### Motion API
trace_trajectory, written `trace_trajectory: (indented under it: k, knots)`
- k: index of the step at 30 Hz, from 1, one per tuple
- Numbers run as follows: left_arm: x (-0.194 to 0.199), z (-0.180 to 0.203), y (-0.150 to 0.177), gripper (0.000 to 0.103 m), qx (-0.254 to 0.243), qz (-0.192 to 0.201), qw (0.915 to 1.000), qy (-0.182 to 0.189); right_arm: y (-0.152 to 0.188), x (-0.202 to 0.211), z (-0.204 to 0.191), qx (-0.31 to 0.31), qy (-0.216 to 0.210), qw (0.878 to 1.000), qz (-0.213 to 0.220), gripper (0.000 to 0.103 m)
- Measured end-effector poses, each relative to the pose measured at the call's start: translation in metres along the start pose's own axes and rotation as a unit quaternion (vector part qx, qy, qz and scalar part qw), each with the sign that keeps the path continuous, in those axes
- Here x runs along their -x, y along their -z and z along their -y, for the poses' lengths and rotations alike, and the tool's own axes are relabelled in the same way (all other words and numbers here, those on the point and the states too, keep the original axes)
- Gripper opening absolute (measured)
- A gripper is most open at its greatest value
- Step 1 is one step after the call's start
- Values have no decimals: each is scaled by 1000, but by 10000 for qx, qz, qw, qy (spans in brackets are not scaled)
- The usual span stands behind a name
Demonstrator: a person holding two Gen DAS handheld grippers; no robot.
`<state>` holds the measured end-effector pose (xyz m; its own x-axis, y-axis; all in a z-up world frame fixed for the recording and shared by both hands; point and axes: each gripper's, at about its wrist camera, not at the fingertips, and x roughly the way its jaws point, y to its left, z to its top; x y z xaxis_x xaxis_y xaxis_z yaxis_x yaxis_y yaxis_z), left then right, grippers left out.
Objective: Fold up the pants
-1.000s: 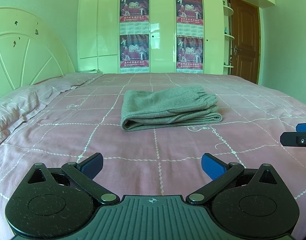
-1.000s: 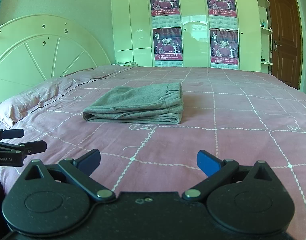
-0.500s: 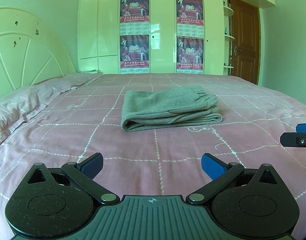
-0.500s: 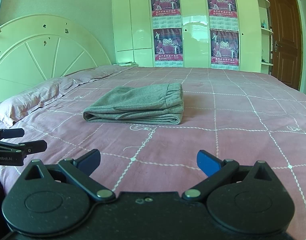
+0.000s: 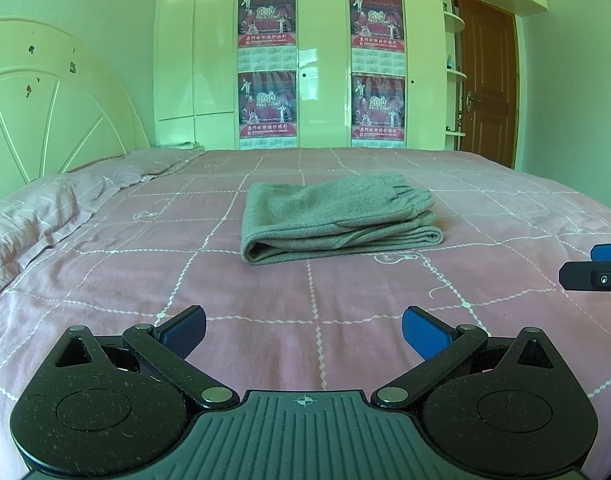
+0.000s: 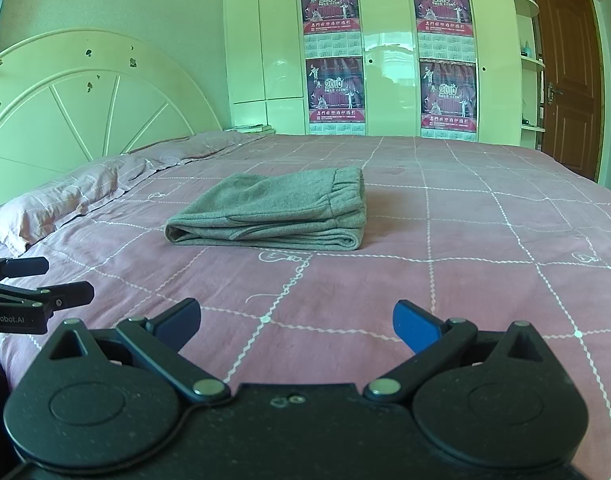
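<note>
Grey pants (image 5: 337, 216) lie folded in a flat stack on the pink checked bedsheet (image 5: 305, 300), waistband to the right; they also show in the right wrist view (image 6: 273, 210). My left gripper (image 5: 304, 330) is open and empty, well short of the pants, above the sheet. My right gripper (image 6: 296, 322) is open and empty, also short of the pants. The right gripper's fingers (image 5: 593, 270) show at the right edge of the left wrist view. The left gripper's fingers (image 6: 37, 288) show at the left edge of the right wrist view.
Pink pillows (image 5: 37, 216) lie along the cream headboard (image 5: 45, 120) on the left. A cream wardrobe (image 5: 325, 60) with posters stands beyond the bed. A brown door (image 5: 487, 84) is at the far right.
</note>
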<state>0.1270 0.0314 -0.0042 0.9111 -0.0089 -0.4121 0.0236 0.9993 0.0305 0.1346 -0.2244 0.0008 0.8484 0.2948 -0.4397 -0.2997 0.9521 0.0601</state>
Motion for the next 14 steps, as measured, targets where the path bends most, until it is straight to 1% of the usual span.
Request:
trace_trajectory:
  k: [6, 9, 12, 14]
  knots:
    - [2, 1, 0, 103, -38, 25, 10000, 39, 0, 0, 0, 5, 5, 10000, 4, 97]
    - [4, 2, 0, 103, -102, 81, 9998, 131, 0, 0, 0, 5, 4, 10000, 2, 97]
    - [7, -1, -1, 103, -3, 202, 9995, 225, 0, 1, 0, 0, 5, 10000, 24, 97]
    - [7, -3, -1, 103, 42, 205, 9995, 255, 0, 1, 0, -2, 2, 10000, 29, 97]
